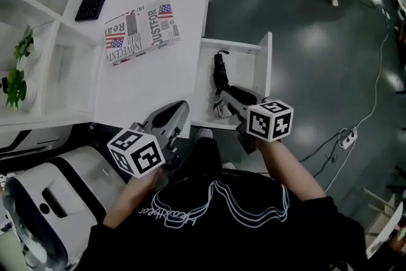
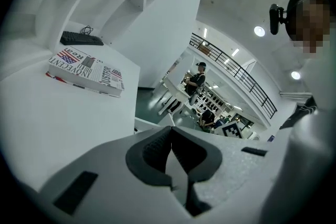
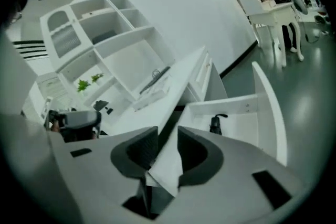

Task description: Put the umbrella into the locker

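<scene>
A black folded fabric umbrella (image 1: 220, 76) lies flat and lengthwise inside the white open box-shaped locker (image 1: 263, 66), nearer its left wall, with its strap loop at the far end

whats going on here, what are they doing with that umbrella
A person holds a gripper in each hand beside a white desk. The black umbrella lies inside the open locker. The right gripper hovers near it, jaws apart and empty. The left gripper is shut on nothing, over the desk edge.
</scene>
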A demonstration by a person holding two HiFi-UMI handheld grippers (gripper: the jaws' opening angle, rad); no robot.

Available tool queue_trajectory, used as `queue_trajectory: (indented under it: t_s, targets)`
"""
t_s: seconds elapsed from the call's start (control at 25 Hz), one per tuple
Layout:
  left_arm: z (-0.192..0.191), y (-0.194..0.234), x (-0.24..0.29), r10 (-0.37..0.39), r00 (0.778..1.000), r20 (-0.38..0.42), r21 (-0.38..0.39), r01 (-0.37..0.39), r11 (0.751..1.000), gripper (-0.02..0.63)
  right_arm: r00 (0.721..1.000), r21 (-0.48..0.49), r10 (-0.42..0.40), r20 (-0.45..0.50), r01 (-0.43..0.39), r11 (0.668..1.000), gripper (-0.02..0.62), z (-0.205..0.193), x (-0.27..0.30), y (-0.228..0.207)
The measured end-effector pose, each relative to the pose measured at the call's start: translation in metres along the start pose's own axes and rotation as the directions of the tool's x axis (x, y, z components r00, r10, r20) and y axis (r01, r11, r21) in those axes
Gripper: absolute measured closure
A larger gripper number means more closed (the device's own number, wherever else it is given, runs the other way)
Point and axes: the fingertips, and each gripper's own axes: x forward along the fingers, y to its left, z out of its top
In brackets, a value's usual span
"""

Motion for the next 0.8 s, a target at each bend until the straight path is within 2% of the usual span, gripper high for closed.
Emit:
queue_trajectory:
  t_s: [0.08, 0.12, 0.2, 0.32, 0.4, 0.56, 0.8]
  targets:
    - [-0.006, -0.019, -0.008, -0.011, 1.0, 0.017, 0.005, 0.011, 1.0, 0.601, 0.996, -0.045, 0.066, 0.059, -0.063, 0.997, 0.568, 0.01, -0.033, 0.022]
    - [-0.008, -0.03, -0.012, -0.019, 0.999, 0.026, 0.009, 0.018, 1.0, 0.601, 0.991, -0.072, 0.108, 0.084, -0.102, 0.992, 0.591, 0.013, -0.049, 0.033]
    - [-0.012, -0.051, -0.02, -0.035, 0.998, 0.044, 0.024, 0.034, 0.999, 0.601, 0.967, -0.132, 0.223, 0.124, -0.207, 0.969, 0.591, 0.019, -0.081, 0.063]
    - [-0.016, -0.087, -0.035, -0.069, 0.995, 0.067, 0.086, 0.063, 0.994, 0.601, 0.91, -0.22, 0.378, 0.169, -0.339, 0.915, 0.592, 0.024, -0.128, 0.105]
    - [-0.021, -0.112, -0.046, -0.092, 0.992, 0.082, 0.131, 0.081, 0.988, 0.601, 0.892, -0.282, 0.416, 0.175, -0.359, 0.89, 0.592, 0.023, -0.152, 0.122]
    - [-0.031, -0.156, -0.07, -0.133, 0.983, 0.124, 0.193, 0.107, 0.975, 0.601, 0.876, -0.378, 0.45, 0.176, -0.362, 0.852, 0.592, 0.017, -0.195, 0.146]
    - [-0.036, -0.21, -0.102, -0.185, 0.963, 0.196, 0.27, 0.129, 0.954, 0.601, 0.83, -0.41, 0.514, 0.217, -0.401, 0.819, 0.592, 0.017, -0.258, 0.181]
